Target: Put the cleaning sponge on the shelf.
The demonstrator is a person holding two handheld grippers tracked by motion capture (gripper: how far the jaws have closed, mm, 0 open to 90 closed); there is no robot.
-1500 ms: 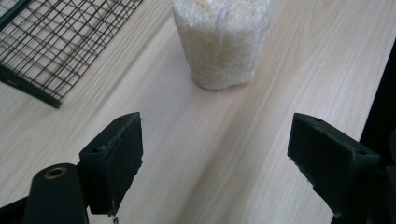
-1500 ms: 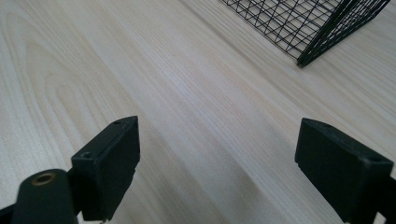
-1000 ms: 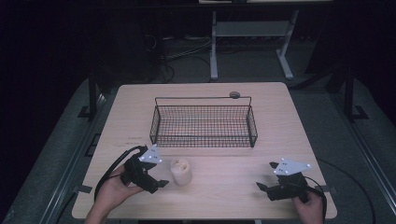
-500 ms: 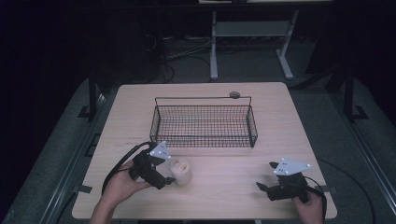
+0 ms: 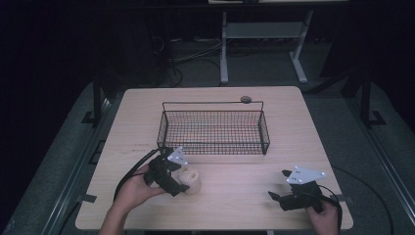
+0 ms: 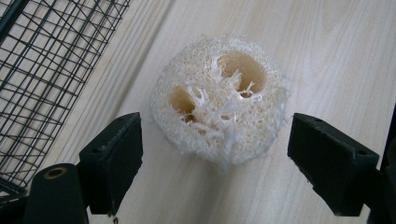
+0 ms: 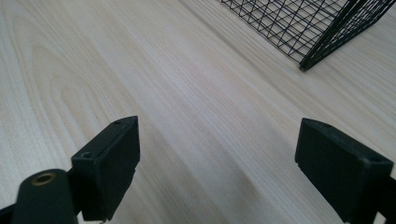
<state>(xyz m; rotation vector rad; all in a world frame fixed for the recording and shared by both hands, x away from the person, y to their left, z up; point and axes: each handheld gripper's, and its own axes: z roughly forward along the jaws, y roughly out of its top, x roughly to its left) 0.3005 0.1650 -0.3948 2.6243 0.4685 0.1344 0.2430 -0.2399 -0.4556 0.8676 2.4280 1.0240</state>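
Note:
A cream loofah piece point(image 6: 219, 100) with two holes lies on the wooden table, just in front of the black wire basket point(image 5: 214, 128). My left gripper point(image 6: 215, 161) is open, its jaws standing on either side of the loofah's near edge without touching it. Seen from the high view, the left gripper point(image 5: 177, 182) sits right against the loofah point(image 5: 190, 179) at the front left. At the front right, my right gripper point(image 5: 278, 199) rests low over bare wood. Its jaws are wide open in the right gripper view point(image 7: 233, 165) with nothing between them.
The basket's corner point(image 7: 310, 35) shows ahead of the right gripper, and its mesh wall point(image 6: 42, 70) runs beside the left one. A small round dark object point(image 5: 245, 99) lies at the table's far edge behind the basket. Bare tabletop point(image 5: 235, 181) spans between the two grippers.
My left gripper has moved right and forward up to the loofah, bringing its jaws around it. The right gripper has stayed in place.

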